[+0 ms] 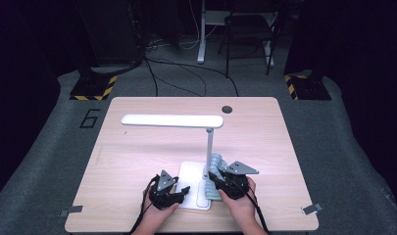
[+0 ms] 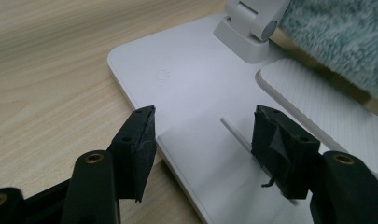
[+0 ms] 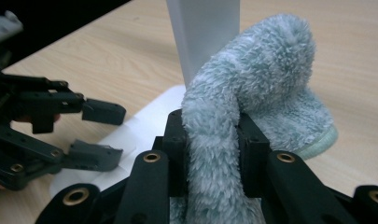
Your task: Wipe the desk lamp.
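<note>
One white desk lamp (image 1: 208, 142) stands on the wooden tabletop (image 1: 137, 156), with one flat square base (image 2: 186, 93), one upright post and one long light bar across the top. One fluffy grey-green cloth (image 3: 252, 107) is in hand, and two claws work at the lamp's foot. In the right gripper view the right claw (image 3: 213, 154) is clamped on a fold of the cloth, its pads pressed into the pile on both sides; the cloth rises from between them, arches over against the lamp's post, and its far part lies on the tabletop just beside the base. In the high view the right claw (image 1: 224, 180) sits at the near right of the base, the cloth (image 1: 215, 164) bunched at the foot of the post. The left claw (image 1: 179, 193) rests at the near left edge of the base; in the left gripper view the left claw (image 2: 203, 140) stands apart with nothing between its pads, one tip at the base's edge, the other over its white surface. A ribbed white pad (image 2: 317, 107) lies beside the base. A faint round mark shows on the base, too dim to read. One large "6" (image 1: 90, 118) is marked on the grey floor left of the tabletop.
</note>
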A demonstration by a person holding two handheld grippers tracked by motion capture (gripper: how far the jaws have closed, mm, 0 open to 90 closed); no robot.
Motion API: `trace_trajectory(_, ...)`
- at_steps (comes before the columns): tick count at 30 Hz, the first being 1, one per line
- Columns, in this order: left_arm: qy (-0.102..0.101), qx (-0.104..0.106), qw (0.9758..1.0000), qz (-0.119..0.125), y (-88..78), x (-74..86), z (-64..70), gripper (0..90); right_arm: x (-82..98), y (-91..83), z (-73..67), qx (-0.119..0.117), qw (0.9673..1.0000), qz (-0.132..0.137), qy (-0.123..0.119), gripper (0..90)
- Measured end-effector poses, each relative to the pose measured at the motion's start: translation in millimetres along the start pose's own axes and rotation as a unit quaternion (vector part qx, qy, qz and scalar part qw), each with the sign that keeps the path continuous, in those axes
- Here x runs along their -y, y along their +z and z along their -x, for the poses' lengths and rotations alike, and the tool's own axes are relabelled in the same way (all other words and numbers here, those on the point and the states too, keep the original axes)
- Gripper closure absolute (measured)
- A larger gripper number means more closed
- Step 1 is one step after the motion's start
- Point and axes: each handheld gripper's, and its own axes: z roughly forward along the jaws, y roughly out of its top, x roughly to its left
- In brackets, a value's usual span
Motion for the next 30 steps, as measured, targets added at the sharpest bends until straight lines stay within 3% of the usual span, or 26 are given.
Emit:
trace_trajectory(13,0.004,-0.001,1.0000,-0.002,-0.4,-0.2,0.1,40.0,-32.8,-26.5,-5.3,-0.014,0.9977,0.062,-0.024,69.8)
trace_trajectory(24,0.005,-0.002,1.0000,0.001,-0.5,0.1,0.2,40.2,-77.8,-50.7,-14.2,-0.006,0.9910,0.120,-0.059,69.7)
trace_trajectory(26,0.004,-0.001,1.0000,0.001,-0.7,0.1,0.0,40.1,-80.3,-52.6,-15.9,-0.007,0.9914,0.118,-0.056,69.7)
trace_trajectory(30,0.000,-0.001,1.0000,-0.001,-1.2,0.3,1.3,40.6,-97.9,-61.1,-22.7,-0.008,0.9885,0.138,-0.062,69.5)
